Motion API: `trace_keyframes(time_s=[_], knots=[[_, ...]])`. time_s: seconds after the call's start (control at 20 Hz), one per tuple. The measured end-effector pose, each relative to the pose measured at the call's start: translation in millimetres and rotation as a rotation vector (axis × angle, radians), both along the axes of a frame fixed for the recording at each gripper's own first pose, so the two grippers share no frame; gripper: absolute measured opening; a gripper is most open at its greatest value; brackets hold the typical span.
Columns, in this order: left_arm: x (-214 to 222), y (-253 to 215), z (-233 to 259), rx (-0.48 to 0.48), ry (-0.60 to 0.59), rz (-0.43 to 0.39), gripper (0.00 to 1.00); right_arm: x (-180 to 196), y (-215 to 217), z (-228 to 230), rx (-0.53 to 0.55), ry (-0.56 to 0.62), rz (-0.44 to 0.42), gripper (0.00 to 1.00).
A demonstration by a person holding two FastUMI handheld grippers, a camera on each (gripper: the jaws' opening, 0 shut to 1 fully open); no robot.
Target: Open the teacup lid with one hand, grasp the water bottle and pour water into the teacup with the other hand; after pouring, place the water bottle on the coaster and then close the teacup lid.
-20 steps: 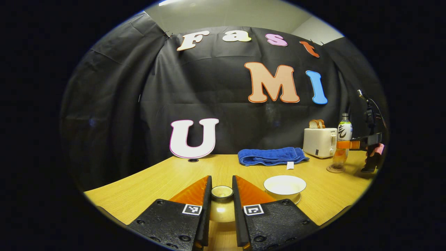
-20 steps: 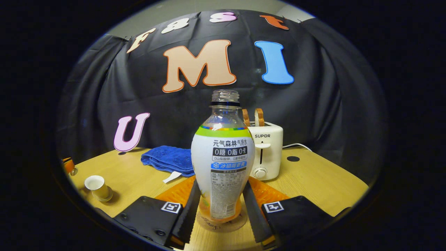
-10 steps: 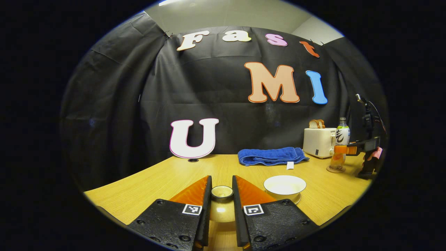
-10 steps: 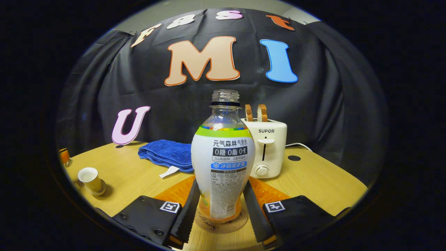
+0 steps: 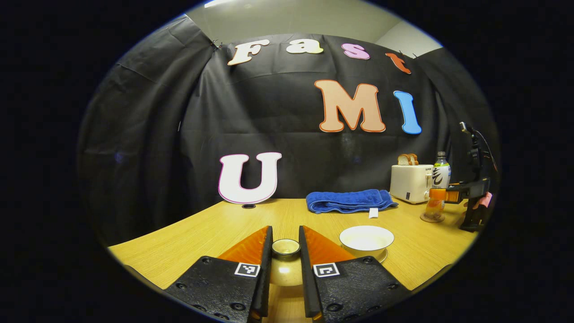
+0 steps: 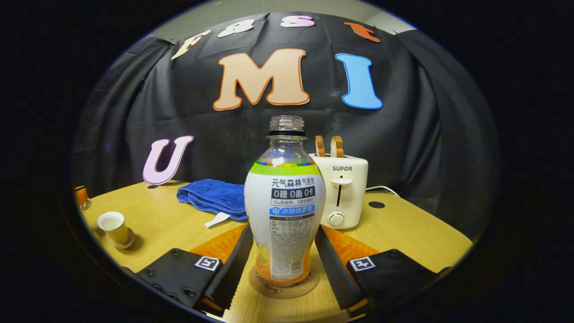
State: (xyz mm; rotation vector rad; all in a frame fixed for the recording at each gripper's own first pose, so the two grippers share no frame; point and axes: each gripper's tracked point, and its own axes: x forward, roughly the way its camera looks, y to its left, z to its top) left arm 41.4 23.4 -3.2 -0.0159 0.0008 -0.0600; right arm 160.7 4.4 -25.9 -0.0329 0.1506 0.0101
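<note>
The water bottle [image 6: 284, 211] is standing upright on the round coaster [image 6: 284, 283], near the toaster [image 6: 341, 190] at the right of the table [image 6: 403, 229]. The right gripper [image 6: 281, 251] is sitting with its fingers spread a little wider than the bottle, a small gap showing on each side, so it is holding nothing. With no cap and little liquid left, the bottle is probably light, thin-walled and easy to tip; its smooth label looks slippery, so the narrow lower body is likely the safest place to hold.

At the near left, the left gripper [image 5: 285, 251] is pinching the lid [image 5: 285, 247] by its small knob, fingers narrow and pressing both sides. The lid looks like glazed ceramic, so hard, slick and breakable; the knob is the only real handhold. The open teacup [image 5: 366, 240] is waiting just to its right on a saucer.
</note>
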Motion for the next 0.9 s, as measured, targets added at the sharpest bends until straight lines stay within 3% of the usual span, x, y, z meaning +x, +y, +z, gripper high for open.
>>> trace_keyframes(time_s=[0.1, 0.15, 0.3, 0.35, 0.5, 0.8, 0.9], knots=[[0, 0, 0, 0.0, 0.0, 0.0, 0.28, -3, 1, -1, 0.003, -0.002, 0.004, 0.96], [0, 0, 0, 0.0, 0.0, 0.0, 0.28, -5, -1, -1, 0.001, -0.006, 0.005, 0.89], [0, -1, 0, -0.001, 0.0, -0.005, 0.29, -6, -4, -4, 0.011, -0.001, 0.005, 0.89], [-1, -3, 0, 0.0, 0.0, -0.009, 0.29, -7, -5, -3, 0.02, -0.004, 0.002, 0.96], [0, -6, 0, 0.0, -0.001, -0.032, 0.28, -12, -9, -3, 0.028, -0.012, -0.007, 0.89], [7, -23, 0, 0.0, 0.002, -0.087, 0.28, -37, -16, 14, 0.029, -0.108, -0.056, 0.96], [12, -32, 0, -0.001, 0.001, -0.108, 0.29, -48, -14, 17, 0.027, -0.137, -0.047, 0.93]])
